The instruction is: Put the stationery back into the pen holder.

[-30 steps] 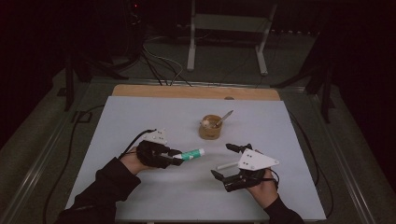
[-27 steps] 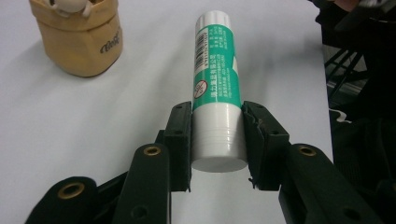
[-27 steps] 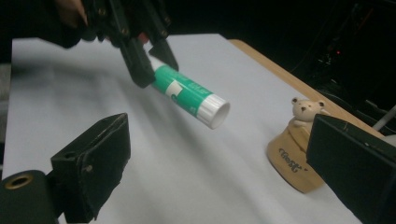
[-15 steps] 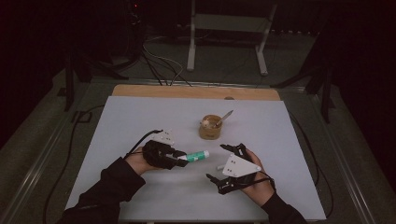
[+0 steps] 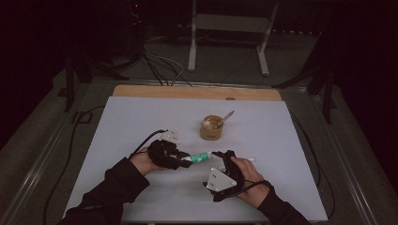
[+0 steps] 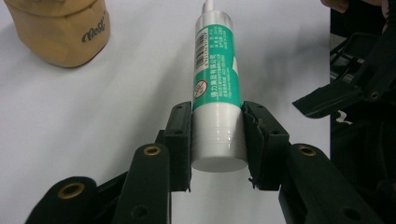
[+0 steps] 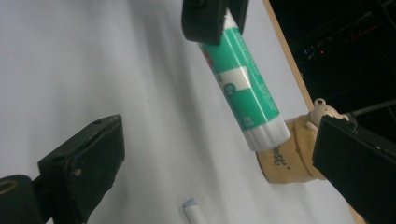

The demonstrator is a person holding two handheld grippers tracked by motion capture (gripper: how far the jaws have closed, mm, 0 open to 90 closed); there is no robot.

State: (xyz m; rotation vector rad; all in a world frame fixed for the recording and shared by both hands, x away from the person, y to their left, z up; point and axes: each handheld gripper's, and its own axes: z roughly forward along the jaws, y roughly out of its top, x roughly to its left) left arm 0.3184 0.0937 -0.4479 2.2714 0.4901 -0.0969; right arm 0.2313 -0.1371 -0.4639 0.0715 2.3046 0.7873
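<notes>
Currently: uncapping the glue stick

Left claw point(image 6: 215, 140) is clamping the glue stick point(image 6: 217, 88) by its base, holding it above the tabletop point(image 5: 141, 122) near the beige cup point(image 5: 211, 127). Right claw point(image 7: 215, 154) is released, jaws wide, lining up on the free end. Centre it, then pull straight.

The left claw point(image 5: 184, 158) lies low over the counter at the end of a dark-sleeved forearm that comes in from the lower left, pointing toward the right claw, and in the left gripper view its two black jaws stand partly closed, with both pads point(image 6: 181, 140) pressed flat against what sits between them. The right claw point(image 5: 224, 155) is held in a bare hand point(image 5: 248, 176) from the lower right, with its grey three-cornered plate facing up. In the right gripper view its jaws stand wide apart with nothing touching them.
</notes>
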